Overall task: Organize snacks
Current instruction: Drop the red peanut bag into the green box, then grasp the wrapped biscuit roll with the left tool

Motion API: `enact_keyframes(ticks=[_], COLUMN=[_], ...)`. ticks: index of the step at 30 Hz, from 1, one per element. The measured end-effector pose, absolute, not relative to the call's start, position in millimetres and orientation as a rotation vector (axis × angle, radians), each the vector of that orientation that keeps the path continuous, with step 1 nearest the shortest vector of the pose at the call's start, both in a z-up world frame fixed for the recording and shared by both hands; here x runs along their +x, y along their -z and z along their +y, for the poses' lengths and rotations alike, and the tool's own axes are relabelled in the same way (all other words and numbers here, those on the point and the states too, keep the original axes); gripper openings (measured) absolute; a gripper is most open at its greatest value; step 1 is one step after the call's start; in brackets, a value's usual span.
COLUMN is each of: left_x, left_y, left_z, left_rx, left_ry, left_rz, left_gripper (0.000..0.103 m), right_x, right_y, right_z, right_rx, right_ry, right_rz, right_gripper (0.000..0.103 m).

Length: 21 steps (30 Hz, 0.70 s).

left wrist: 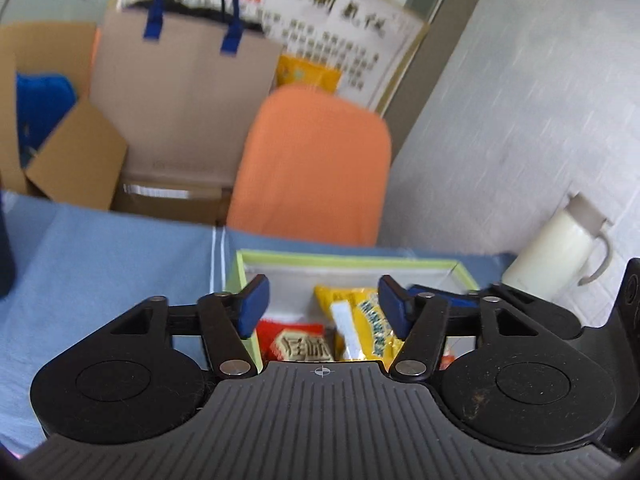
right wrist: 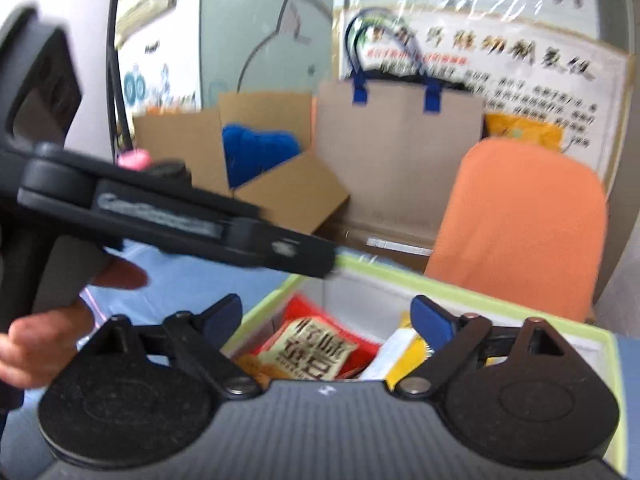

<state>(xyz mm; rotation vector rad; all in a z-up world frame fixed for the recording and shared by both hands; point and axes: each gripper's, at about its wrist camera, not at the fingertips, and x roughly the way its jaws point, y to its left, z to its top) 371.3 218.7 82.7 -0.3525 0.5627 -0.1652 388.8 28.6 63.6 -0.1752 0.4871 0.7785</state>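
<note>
Snacks in a green-rimmed box (left wrist: 352, 257) on the blue-covered counter (left wrist: 100, 248): a red packet (right wrist: 316, 346) and a yellow packet (left wrist: 360, 322) are seen inside. Both the left tool (left wrist: 322, 306) and the right tool (right wrist: 326, 320) are held open and empty above the box. With the tools so close together, a collision is judged possible, or a packet may be snagged. The box floor and further packets are hidden by the tool bodies; the background is blurred.

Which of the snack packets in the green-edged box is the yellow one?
The tall yellow packet with the white strip, standing on the right side of the box. The packet beside it is red with a beige label.
</note>
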Motion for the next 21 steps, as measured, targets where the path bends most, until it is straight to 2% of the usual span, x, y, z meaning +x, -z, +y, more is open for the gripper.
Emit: enact_keyframes(ticks=[2,5,12,21], left_x=[350,316,214,131], left_y=[-88,-87,-48,-19], left_z=[219,219,219,222], left_rx=[-0.335,-0.344,-0.412,-0.550], left_ry=[0.149,0.157,0.134,0.066], left_rz=[0.533,0.536,0.595,0.647], left_gripper=[0.055,0.056,0.059,0.059], right_x=[369,325,215,187], right_y=[-67,-57,-5,22], right_z=[15,-1,6,44], right_rx=[-0.152,-0.116,-0.165,-0.324], right_ry=[-0.798,-0.872,-1.102,-1.069], right_rz=[0.483,0.519,0.683,0.743], right_gripper=[0.093,0.093,0.093,0.093])
